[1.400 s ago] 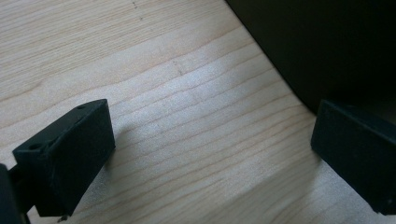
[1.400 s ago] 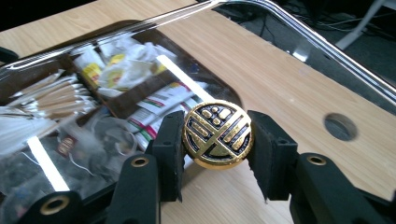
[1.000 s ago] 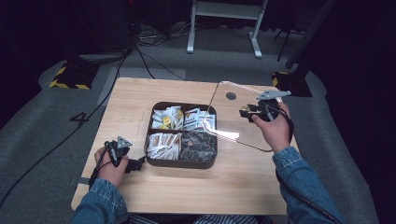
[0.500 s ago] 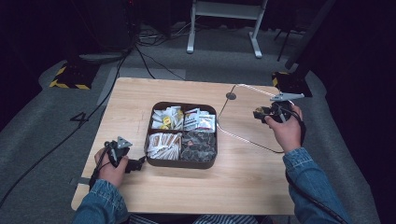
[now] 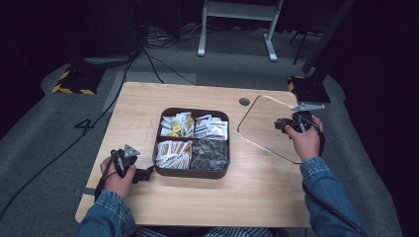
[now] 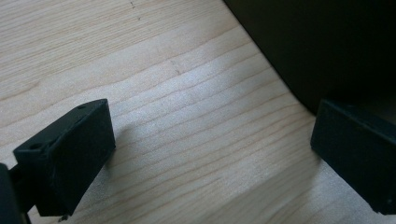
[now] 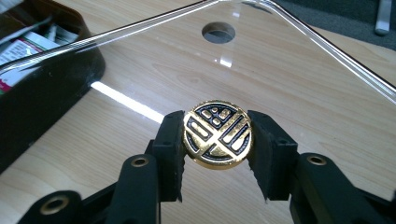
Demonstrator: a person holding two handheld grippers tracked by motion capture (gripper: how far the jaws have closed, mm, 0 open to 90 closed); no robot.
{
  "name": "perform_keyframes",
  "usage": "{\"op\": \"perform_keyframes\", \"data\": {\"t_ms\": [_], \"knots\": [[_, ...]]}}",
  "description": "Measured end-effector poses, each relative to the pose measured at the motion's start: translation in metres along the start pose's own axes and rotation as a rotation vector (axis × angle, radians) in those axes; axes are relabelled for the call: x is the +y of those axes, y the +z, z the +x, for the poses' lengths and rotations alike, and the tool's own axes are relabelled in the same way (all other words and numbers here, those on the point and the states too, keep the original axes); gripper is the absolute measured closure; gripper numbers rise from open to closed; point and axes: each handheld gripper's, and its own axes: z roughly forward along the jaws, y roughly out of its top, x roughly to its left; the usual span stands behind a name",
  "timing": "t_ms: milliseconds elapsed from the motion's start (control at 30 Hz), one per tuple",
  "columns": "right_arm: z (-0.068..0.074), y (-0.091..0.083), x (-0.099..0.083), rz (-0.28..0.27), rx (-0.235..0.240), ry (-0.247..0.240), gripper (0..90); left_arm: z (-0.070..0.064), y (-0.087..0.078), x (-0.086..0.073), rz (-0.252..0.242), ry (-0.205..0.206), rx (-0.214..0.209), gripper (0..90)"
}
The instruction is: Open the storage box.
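Lid [image 5: 264,129] off to side so box [image 5: 192,170] stays open; right gripper [image 7: 217,140] pinches gold knob [image 7: 217,132], left gripper [image 6: 205,154] spread wide, bracing box.

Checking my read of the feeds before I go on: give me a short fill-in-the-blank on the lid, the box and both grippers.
1. The right gripper is shut on the lid's gold and black ____.
2. The clear lid is to the ____ of the dark box in the high view.
3. The left gripper, jaws ____, rests on the table beside the box.

Missing words: knob; right; open
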Motion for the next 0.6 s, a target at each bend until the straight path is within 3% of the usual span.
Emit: {"op": "perform_keyframes", "data": {"t_ms": [267,600], "knots": [[-0.005,0.018,-0.017,-0.008,-0.020,-0.008,58.8,0.000,0.000,0.000,0.000,0.000,0.000,0.1],[-0.004,0.033,-0.032,0.013,-0.012,0.008,58.8,0.000,0.000,0.000,-0.001,0.000,0.000,0.1]]}}
